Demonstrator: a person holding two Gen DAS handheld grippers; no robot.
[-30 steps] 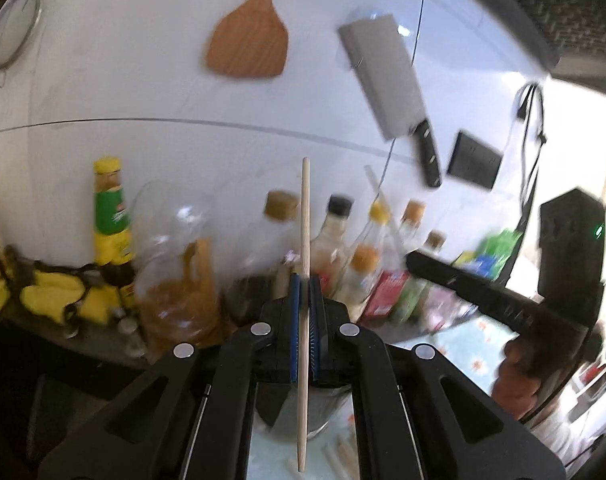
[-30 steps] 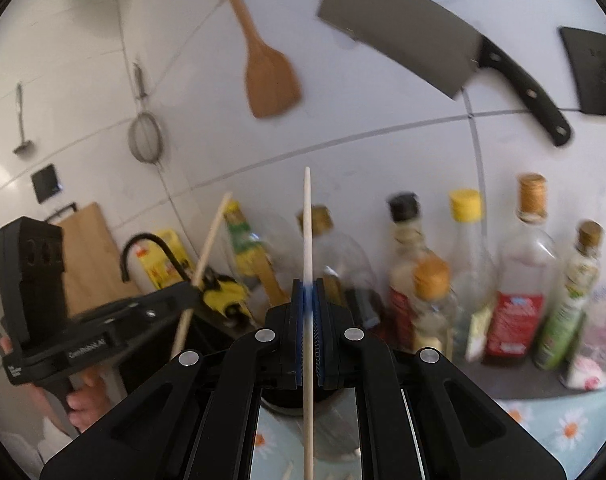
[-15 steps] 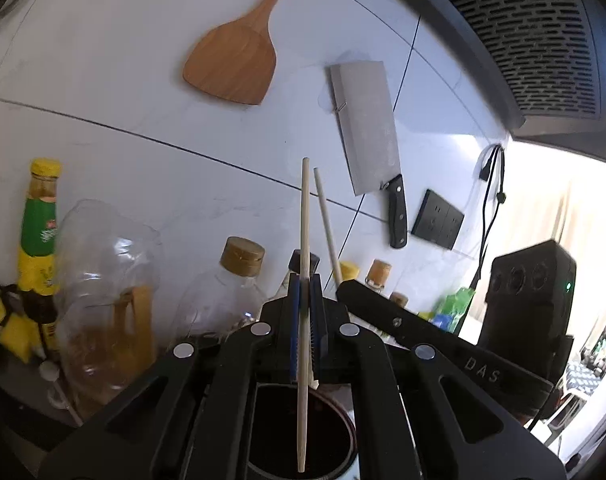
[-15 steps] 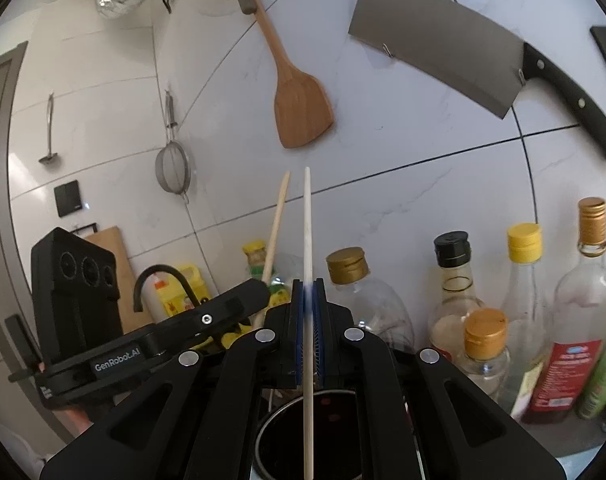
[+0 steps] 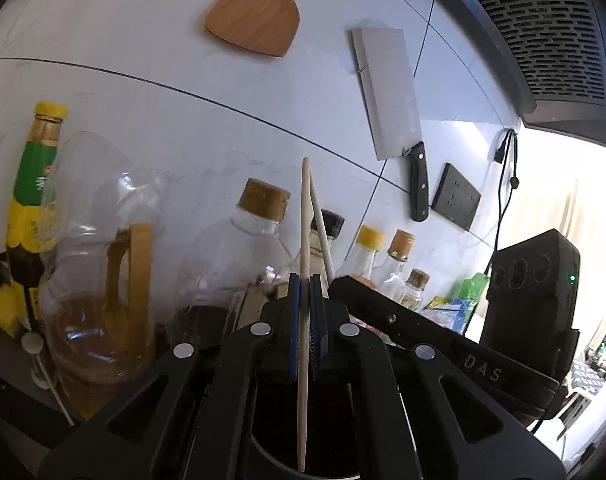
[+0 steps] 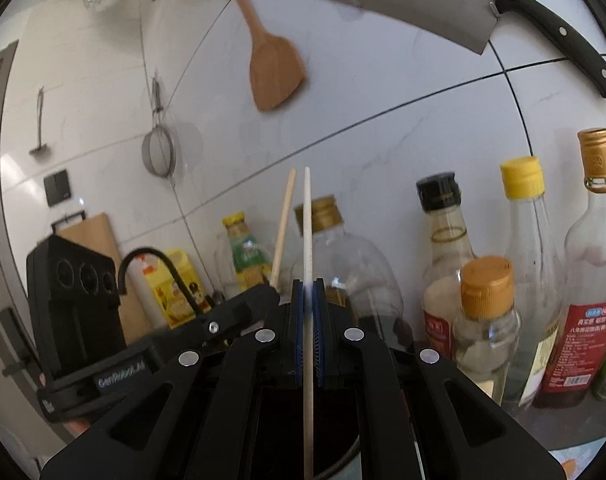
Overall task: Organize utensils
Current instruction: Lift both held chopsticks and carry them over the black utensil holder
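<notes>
Left gripper [image 5: 304, 320] pinches wooden chopstick [image 5: 303, 248] upright, lower tip inside dark round holder [image 5: 271, 456] directly below jaws. Right gripper [image 6: 310, 320] pinches pale chopstick [image 6: 308, 232] upright over same holder [image 6: 343, 464]. Grippers side by side above holder, chopsticks nearly parallel. Behind holder: bottles [image 6: 443, 256], cleaver [image 5: 387, 92] and wooden spatula [image 5: 255, 28] on wall.

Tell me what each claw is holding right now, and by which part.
Each holds one thin pale wooden chopstick upright, pinched around mid-length: left claw on its chopstick, right claw on the other chopstick.
</notes>
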